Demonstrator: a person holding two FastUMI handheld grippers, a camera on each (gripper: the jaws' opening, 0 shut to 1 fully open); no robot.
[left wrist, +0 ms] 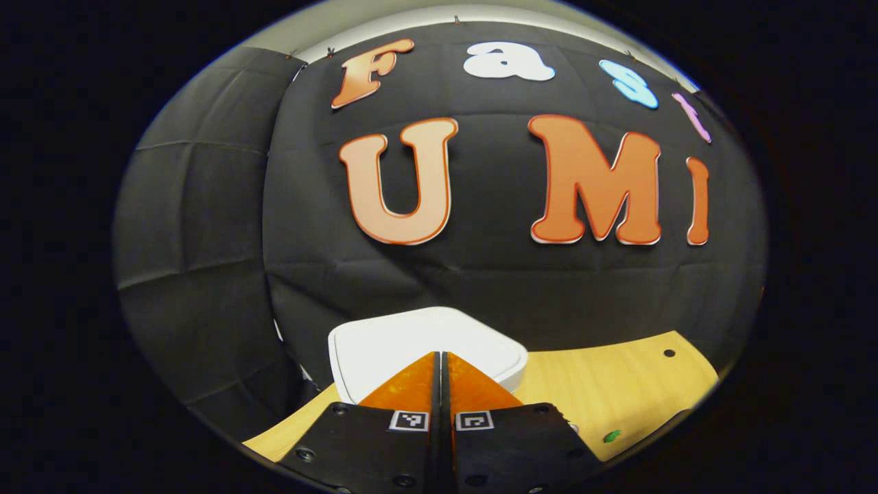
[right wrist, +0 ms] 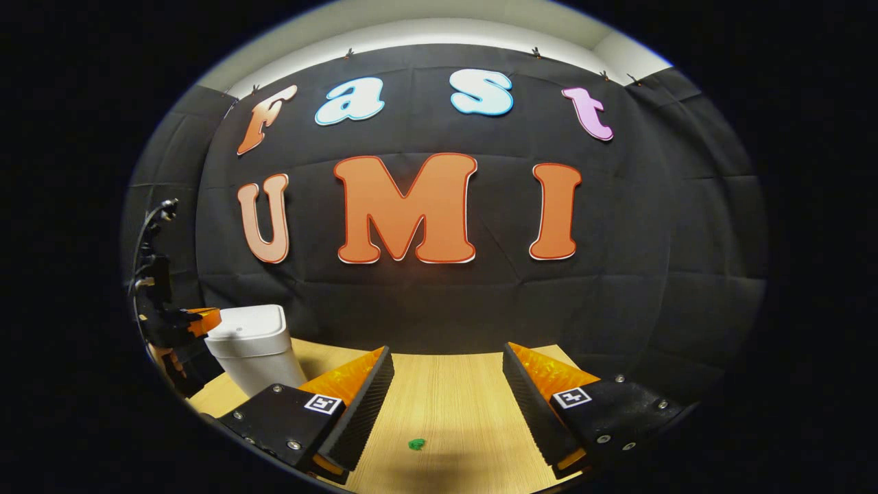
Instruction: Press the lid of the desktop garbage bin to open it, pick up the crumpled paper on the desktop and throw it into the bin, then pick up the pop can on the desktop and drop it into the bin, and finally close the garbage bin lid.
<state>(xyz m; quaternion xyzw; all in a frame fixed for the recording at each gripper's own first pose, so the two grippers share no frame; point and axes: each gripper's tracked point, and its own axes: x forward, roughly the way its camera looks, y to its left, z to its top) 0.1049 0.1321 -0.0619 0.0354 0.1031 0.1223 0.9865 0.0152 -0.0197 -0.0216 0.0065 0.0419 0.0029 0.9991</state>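
The white desktop bin (left wrist: pixel 384 343) stands on the wooden table (left wrist: pixel 617 384) with its lid down. My left gripper (left wrist: pixel 442 357) is shut with nothing between its fingers, and its tips hover right over the near part of the lid. In the right gripper view the same bin (right wrist: pixel 257 350) stands at the far left, with the left gripper (right wrist: pixel 202 319) at its top left edge. My right gripper (right wrist: pixel 446 353) is open and holds nothing, low over the bare table (right wrist: pixel 446 412) to the right of the bin.
A small green mark (right wrist: pixel 416 444) lies on the table just ahead of the right gripper; the same green mark (left wrist: pixel 612 435) lies right of the bin. A dark hole (left wrist: pixel 669 353) sits near the table's far right edge. The black cloth wall rises close behind the table.
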